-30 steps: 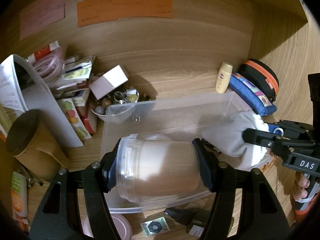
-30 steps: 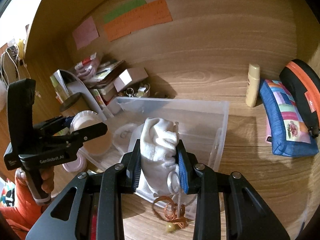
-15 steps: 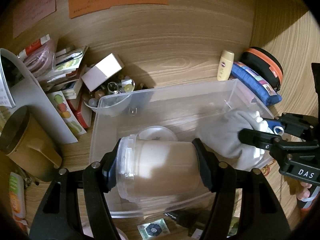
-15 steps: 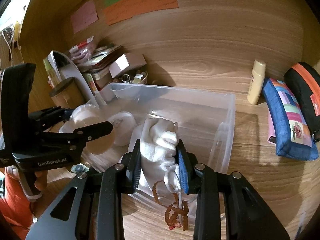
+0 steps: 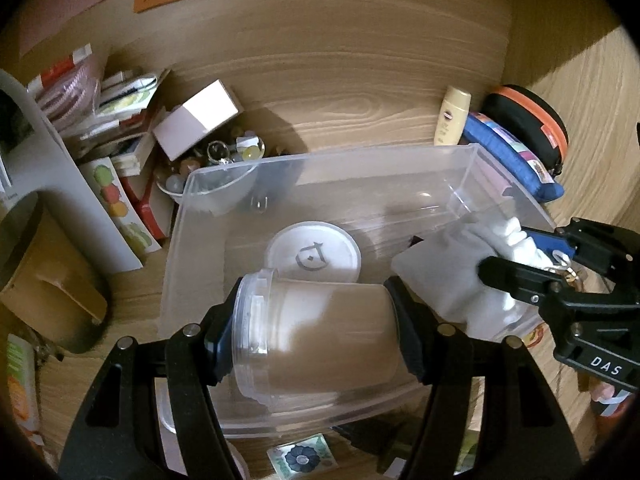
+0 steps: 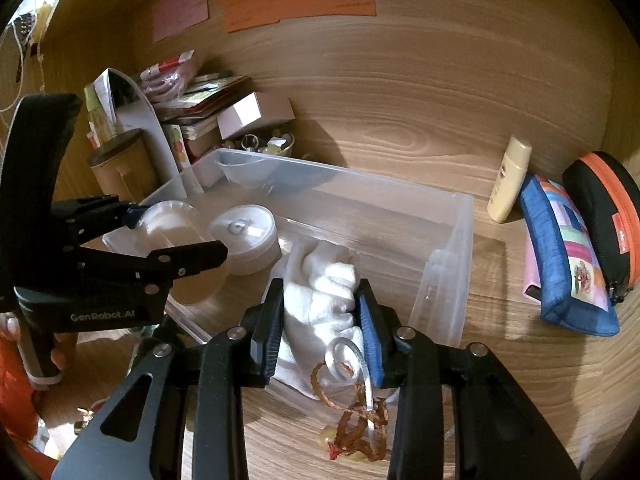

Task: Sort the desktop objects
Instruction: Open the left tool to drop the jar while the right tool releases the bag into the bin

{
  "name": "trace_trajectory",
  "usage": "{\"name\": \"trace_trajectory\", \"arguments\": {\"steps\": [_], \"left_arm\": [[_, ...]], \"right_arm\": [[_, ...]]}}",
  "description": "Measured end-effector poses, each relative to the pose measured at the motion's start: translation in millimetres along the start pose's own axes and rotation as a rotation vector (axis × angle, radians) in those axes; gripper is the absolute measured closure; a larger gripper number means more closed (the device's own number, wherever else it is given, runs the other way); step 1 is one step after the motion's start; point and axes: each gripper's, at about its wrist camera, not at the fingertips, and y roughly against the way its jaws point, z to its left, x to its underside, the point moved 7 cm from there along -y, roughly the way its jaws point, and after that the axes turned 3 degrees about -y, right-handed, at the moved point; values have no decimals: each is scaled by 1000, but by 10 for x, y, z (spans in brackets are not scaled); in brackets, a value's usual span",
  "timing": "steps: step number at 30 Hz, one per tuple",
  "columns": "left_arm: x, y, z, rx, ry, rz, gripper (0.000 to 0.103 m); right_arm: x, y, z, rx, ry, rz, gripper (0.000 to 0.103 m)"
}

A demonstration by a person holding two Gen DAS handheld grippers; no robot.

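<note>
— What are you holding?

— My left gripper (image 5: 316, 340) is clamped on a clear tub (image 5: 320, 336), lying on its side between the pads, lid end to my left, over the near part of the bin (image 5: 192, 240). My right gripper (image 6: 320, 316) is closed on a bunched white cloth (image 6: 324, 280) at the bin's near right; a brown cord (image 6: 356, 428) and a clear loop dangle from it over the bin's front wall.

— And what is in the bin?

— A round white lid (image 5: 312, 256) with a grey mark lies on its floor, just beyond the tub. The bin itself is clear plastic and sits on a wood-grain desk (image 6: 400, 120).

— What surrounds it?

— The desk runs into a wood-grain back wall with paper notes stuck on it: a pink note (image 6: 180, 8), an orange note (image 6: 300, 0) and a green one above it. To the left is a heap: a pink box (image 5: 200, 116), a bowl of beads (image 5: 224, 156), stacked booklets and a brown cup (image 5: 44, 280). To the right, beside the bin's far corner, a cream bottle (image 6: 510, 180) stands upright, then a blue pouch (image 6: 568, 256) and a black case (image 6: 604, 212) with an orange zip, touching each other. A floral tile (image 5: 300, 458) lies on the desk just in front of the bin.
</note>
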Motion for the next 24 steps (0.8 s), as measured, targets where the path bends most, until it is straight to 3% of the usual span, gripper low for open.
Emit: {"name": "trace_trajectory", "arguments": {"steps": [13, 19, 24], "left_arm": [[-16, 42, 65, -35, -11, -14, 33], [-30, 86, 65, -39, -32, -35, 29], [-36, 101, 60, -52, -50, -48, 23]], "right_arm": [[38, -27, 29, 9, 5, 2, 65], [41, 30, 25, 15, 20, -31, 48], [30, 98, 10, 21, 32, -67, 42]]}}
